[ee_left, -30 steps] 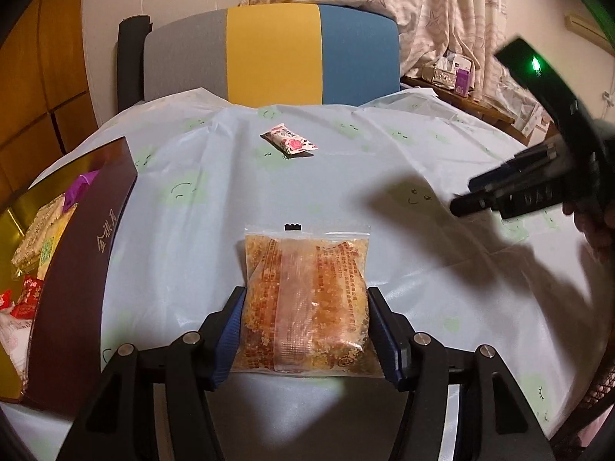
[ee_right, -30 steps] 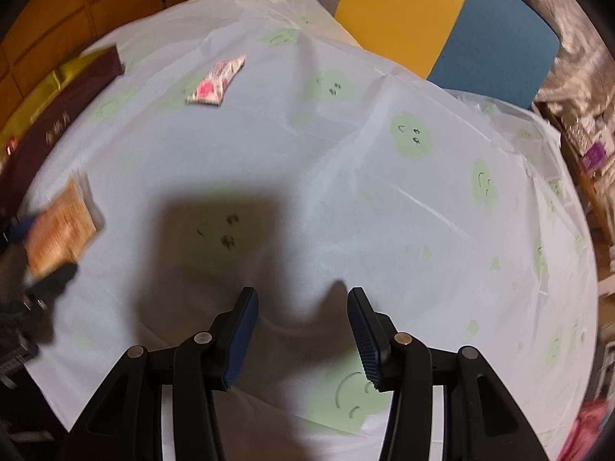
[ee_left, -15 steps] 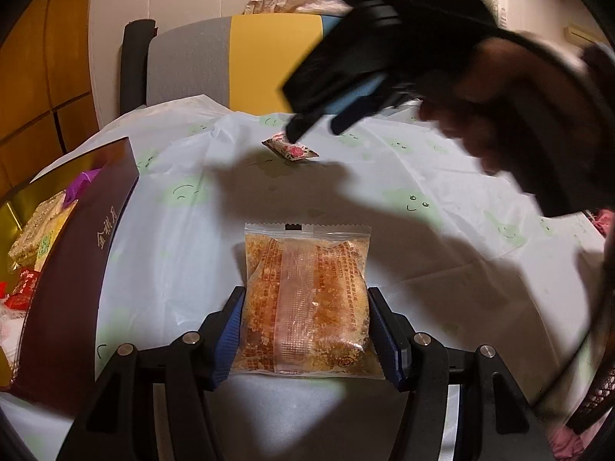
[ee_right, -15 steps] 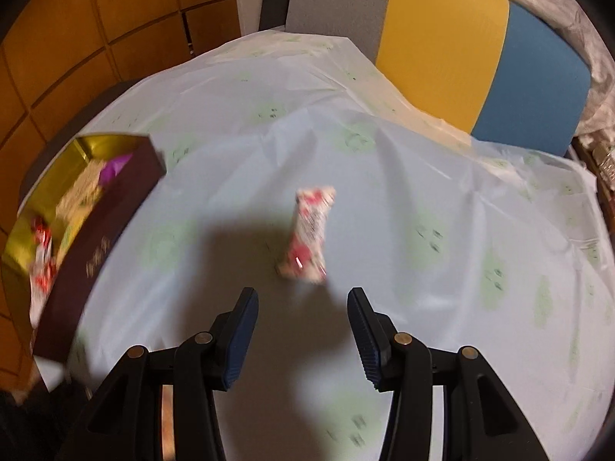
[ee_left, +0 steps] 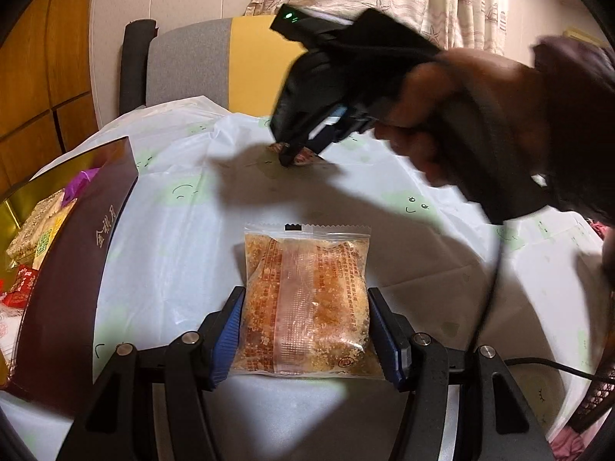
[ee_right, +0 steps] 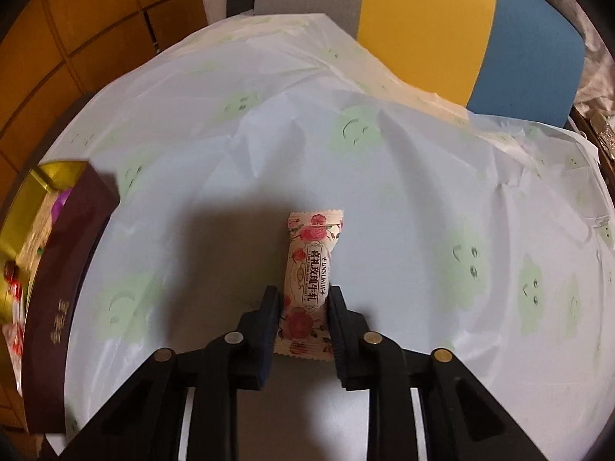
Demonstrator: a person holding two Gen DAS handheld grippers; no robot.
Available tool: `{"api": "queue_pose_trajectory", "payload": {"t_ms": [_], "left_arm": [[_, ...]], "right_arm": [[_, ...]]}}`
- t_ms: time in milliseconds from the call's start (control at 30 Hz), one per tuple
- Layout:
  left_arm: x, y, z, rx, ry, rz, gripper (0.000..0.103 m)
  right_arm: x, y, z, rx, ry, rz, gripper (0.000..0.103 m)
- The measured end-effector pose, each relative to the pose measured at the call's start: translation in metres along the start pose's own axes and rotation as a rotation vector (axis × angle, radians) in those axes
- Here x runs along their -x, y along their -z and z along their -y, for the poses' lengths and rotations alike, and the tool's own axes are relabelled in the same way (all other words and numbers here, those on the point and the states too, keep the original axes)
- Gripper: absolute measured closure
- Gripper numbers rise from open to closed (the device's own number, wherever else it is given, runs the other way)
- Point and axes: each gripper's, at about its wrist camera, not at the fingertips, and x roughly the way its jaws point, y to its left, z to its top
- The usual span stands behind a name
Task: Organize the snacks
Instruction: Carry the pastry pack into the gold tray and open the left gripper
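Observation:
My left gripper [ee_left: 303, 326] is shut on a clear packet of orange-brown crumbly snack [ee_left: 305, 299], held just over the tablecloth. My right gripper [ee_right: 301, 307] is shut on a small cream candy wrapper with red roses [ee_right: 311, 280] that lies on the cloth; in the left wrist view the right gripper [ee_left: 296, 153] comes down on that candy [ee_left: 303, 155] at the far side of the table. A dark maroon box with a gold inside [ee_left: 80, 253] stands at the left and holds several snacks; it also shows in the right wrist view [ee_right: 65, 265].
A round table under a white cloth with green smiley faces [ee_right: 423, 176]. A chair with grey, yellow and blue panels [ee_right: 426, 23] stands behind it. A black cable [ee_left: 546, 365] crosses the right near edge. Curtains hang at the back.
My right gripper has moved from above the table down to the rose candy and closed on it. My left gripper has stayed put with the orange packet.

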Motion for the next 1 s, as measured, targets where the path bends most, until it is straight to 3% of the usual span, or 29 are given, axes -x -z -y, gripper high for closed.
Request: {"api": "queue_pose_trajectory", "payload": {"t_ms": [133,400,567,800,1000], "left_arm": [[0.0,0.0,0.001,-0.004,-0.004,0.003,0.042],[0.0,0.001,0.002,-0.009,-0.01,0.004,0.042],[0.002,0.001,0.004,-0.016,-0.019,0.002,0.041],[0.001,0.0,0.007,-0.03,-0.041,-0.004,0.041],[0.0,0.0,0.01,-0.042,-0.057,-0.007,0.041]], "right_arm": [[0.018,0.028,0.0,0.073,-0.015,-0.026,0.079],[0.057,0.104,0.048,0.036,-0.024,-0.082,0.079],[0.062,0.145,0.071,-0.005,-0.029,-0.11,0.079],[0.066,0.162,0.081,-0.04,-0.081,-0.046,0.078],[0.065,0.167,0.071,0.019,-0.033,-0.026,0.076]]}}
